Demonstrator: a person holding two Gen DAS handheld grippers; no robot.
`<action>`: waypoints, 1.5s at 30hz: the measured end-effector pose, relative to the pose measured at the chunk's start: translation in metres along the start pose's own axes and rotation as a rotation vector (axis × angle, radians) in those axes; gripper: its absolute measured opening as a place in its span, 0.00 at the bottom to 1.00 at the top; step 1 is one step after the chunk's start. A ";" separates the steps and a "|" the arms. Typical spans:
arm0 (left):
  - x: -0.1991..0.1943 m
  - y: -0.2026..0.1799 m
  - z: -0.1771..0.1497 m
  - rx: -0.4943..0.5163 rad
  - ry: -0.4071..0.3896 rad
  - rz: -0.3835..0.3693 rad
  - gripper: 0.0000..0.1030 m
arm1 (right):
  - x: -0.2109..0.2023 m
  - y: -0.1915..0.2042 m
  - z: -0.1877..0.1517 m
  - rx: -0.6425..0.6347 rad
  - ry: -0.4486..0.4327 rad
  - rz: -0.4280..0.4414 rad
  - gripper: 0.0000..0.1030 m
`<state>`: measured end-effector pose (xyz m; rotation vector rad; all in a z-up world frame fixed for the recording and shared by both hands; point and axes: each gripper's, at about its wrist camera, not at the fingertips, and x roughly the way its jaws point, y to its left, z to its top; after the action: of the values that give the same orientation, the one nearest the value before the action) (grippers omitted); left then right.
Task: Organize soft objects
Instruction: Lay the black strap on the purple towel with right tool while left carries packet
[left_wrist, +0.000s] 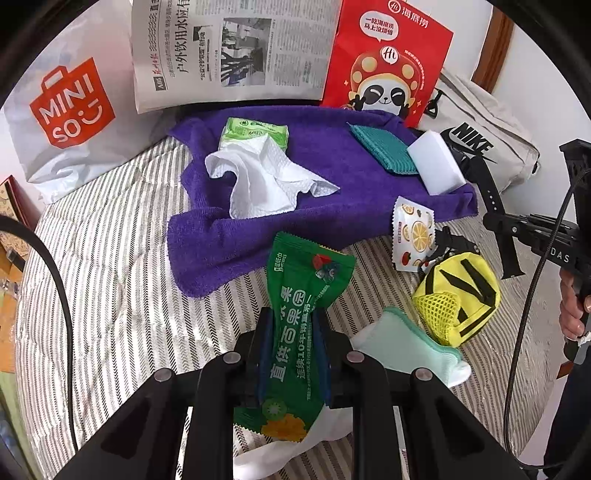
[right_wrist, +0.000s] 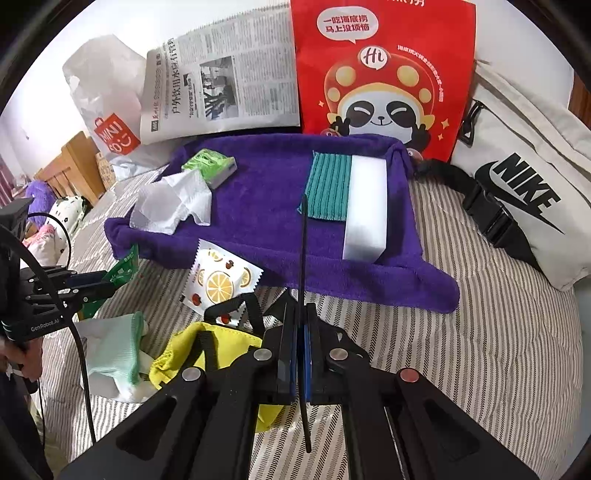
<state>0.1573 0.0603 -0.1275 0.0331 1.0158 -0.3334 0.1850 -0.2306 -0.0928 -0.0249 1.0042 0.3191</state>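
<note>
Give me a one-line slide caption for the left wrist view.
Left gripper holds a green wipes packet above a striped bedspread, purple towel beyond.

The bed cover (left_wrist: 110, 258) is white with thin grey herringbone stripes. A deep purple terry towel (left_wrist: 258, 229) carries a plain white embossed tissue (left_wrist: 258, 184), a light green tissue pack (left_wrist: 255, 133), a teal ribbed cloth (right_wrist: 328, 184) and a plain white foam block (right_wrist: 365, 206). The long wet-wipe sachet (left_wrist: 295, 325) is dark green with white lettering and orange fruit; the small sachet (right_wrist: 221, 280) is white with orange slices. The little pouch (left_wrist: 461, 295) is bright yellow with black straps. A mint-edged white cloth (left_wrist: 406, 343) lies pale.
</note>
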 end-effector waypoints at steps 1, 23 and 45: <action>-0.002 0.000 0.000 0.000 -0.002 0.003 0.20 | -0.001 0.000 0.001 0.003 -0.002 0.004 0.03; -0.029 0.010 0.042 -0.064 -0.085 -0.037 0.20 | 0.000 0.017 0.047 0.008 -0.002 0.042 0.03; 0.009 0.015 0.101 -0.051 -0.075 -0.082 0.20 | 0.102 0.014 0.110 -0.019 0.128 0.037 0.03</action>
<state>0.2496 0.0538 -0.0838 -0.0672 0.9531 -0.3809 0.3221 -0.1730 -0.1168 -0.0442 1.1295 0.3641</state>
